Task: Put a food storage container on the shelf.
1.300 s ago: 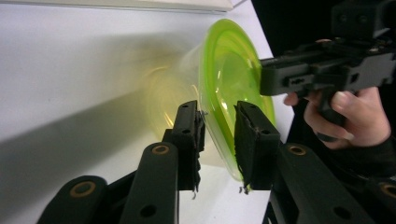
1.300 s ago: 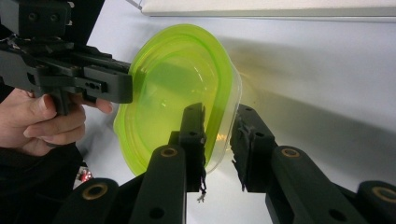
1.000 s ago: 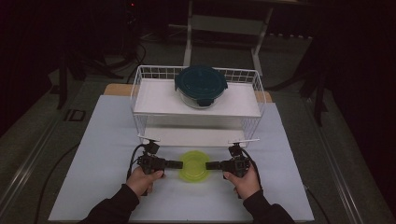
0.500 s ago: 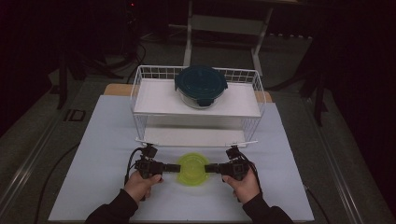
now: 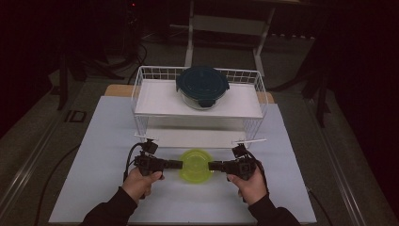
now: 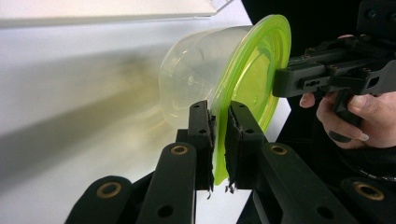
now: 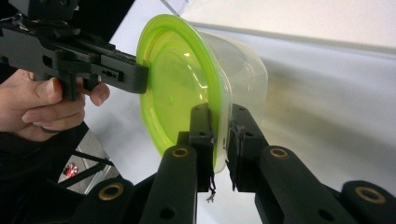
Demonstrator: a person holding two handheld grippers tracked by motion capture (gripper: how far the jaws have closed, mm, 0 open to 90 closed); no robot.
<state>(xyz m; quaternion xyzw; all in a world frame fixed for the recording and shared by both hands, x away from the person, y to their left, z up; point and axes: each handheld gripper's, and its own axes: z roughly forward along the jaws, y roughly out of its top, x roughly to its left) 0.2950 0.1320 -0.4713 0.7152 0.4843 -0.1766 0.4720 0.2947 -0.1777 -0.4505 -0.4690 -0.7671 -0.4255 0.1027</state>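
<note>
Container: a clear round tub [image 5: 195,165] with a yellow-green lid [image 6: 254,79], low in the middle of the high view, on or just above the white mat [image 5: 94,136], in front of the wire rack.
Which way it points: lid faces up toward the high camera; the tub body narrows away from the lid. In the left gripper view the lid plane runs from lower centre to upper right, with the clear body bulging to the left. It is round, so no long axis to tell.
Change from earlier frames: the container sits about where it was a second ago, a touch closer to the rack; both hands flank it as before.
Left gripper [image 6: 218,135]: jaws nearly together, clamped on the lid rim at the container's left side in the high view.
Right gripper [image 7: 220,140]: jaws nearly together, pinching the lid rim and tub edge on the opposite side.
Hands: left hand [image 5: 140,181] and right hand [image 5: 249,184] enter from the bottom edge, dark sleeves.
Rack: white wire rack [image 5: 141,89] in the upper middle, with a dark-lidded glass bowl [image 5: 202,86] on its top shelf.
</note>
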